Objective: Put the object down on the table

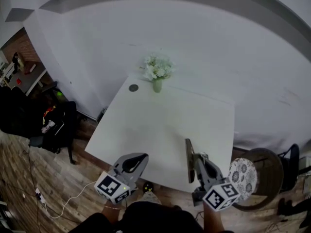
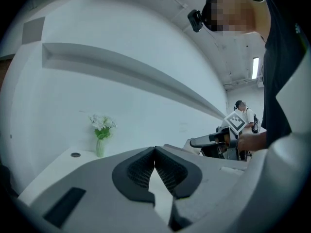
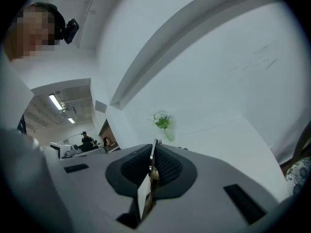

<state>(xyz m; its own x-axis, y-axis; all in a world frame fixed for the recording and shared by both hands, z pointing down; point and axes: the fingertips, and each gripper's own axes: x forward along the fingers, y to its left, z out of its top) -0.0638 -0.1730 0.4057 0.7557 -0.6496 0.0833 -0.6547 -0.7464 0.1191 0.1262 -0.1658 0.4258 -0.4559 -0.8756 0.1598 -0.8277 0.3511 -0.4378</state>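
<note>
A thin flat panel [image 1: 189, 161] stands on edge over the near right part of the white table [image 1: 160, 125]. My right gripper [image 1: 198, 160] is shut on it from the near side. In the right gripper view the panel's narrow edge [image 3: 153, 171] is pinched between the dark ribbed pads, with the right gripper [image 3: 153, 152] pointing toward the flowers. My left gripper [image 1: 138, 158] hovers at the table's near edge, left of the panel. Its pads meet at the tips with nothing between them, as the left gripper view [image 2: 155, 152] shows.
A vase of white flowers [image 1: 158, 72] and a small dark round disc [image 1: 133, 88] sit at the table's far edge by the white wall. A patterned round seat [image 1: 243, 176] stands at the right, a black chair [image 1: 53, 125] at the left, and a cable [image 1: 63, 205] lies on the wood floor.
</note>
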